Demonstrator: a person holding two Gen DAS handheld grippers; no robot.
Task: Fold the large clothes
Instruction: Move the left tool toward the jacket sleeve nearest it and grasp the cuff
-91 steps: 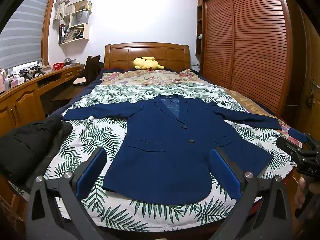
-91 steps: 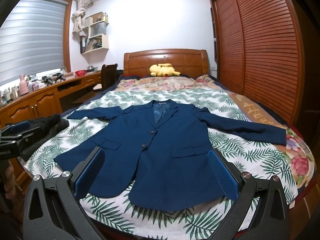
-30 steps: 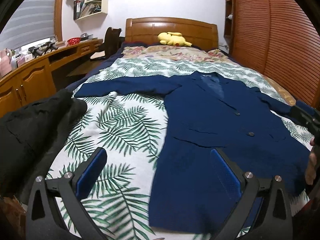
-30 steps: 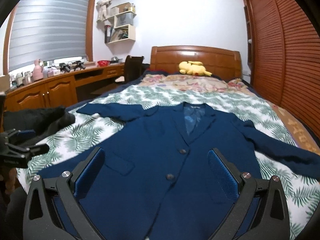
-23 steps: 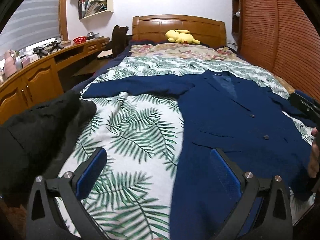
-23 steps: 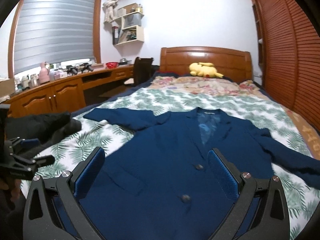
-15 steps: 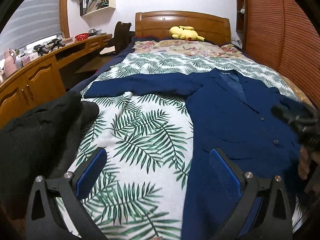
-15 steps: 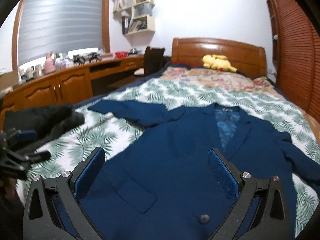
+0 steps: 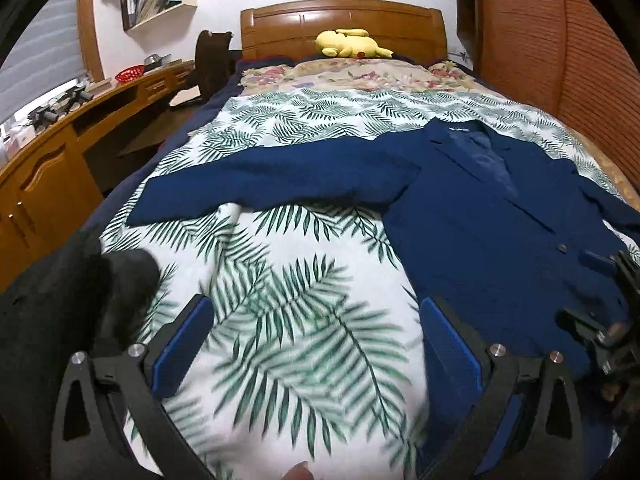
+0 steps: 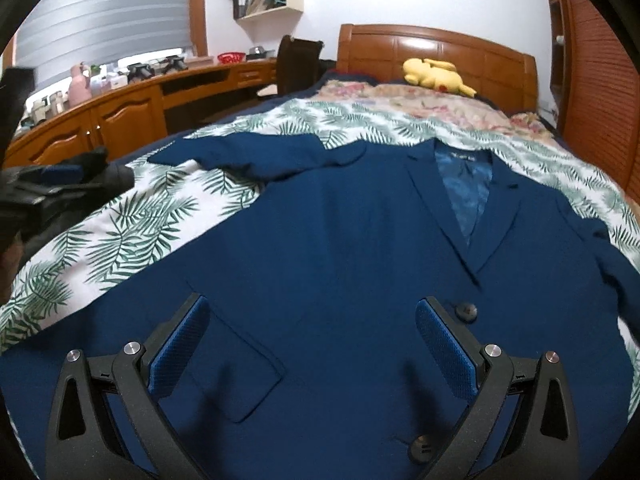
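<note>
A navy blue suit jacket (image 9: 488,216) lies flat and face up on the bed, buttoned, collar toward the headboard. One sleeve (image 9: 260,184) stretches out to the left. My left gripper (image 9: 316,332) is open above the leaf-print bedspread (image 9: 288,292), just left of the jacket's side edge, holding nothing. My right gripper (image 10: 312,336) is open low over the jacket (image 10: 340,248) front, between a pocket flap (image 10: 240,364) and the buttons (image 10: 466,312). The right gripper's body shows at the right edge of the left wrist view.
A black garment (image 9: 60,312) is heaped at the bed's left corner. A yellow plush toy (image 9: 352,42) rests by the wooden headboard (image 9: 340,20). A long wooden desk (image 10: 120,112) runs along the left wall; a slatted wardrobe (image 9: 560,48) lines the right.
Both grippers have moved forward and lower toward the bed. The left one shifted left onto the bedspread beside the jacket; the right one now hovers close over the jacket front. Both stayed open.
</note>
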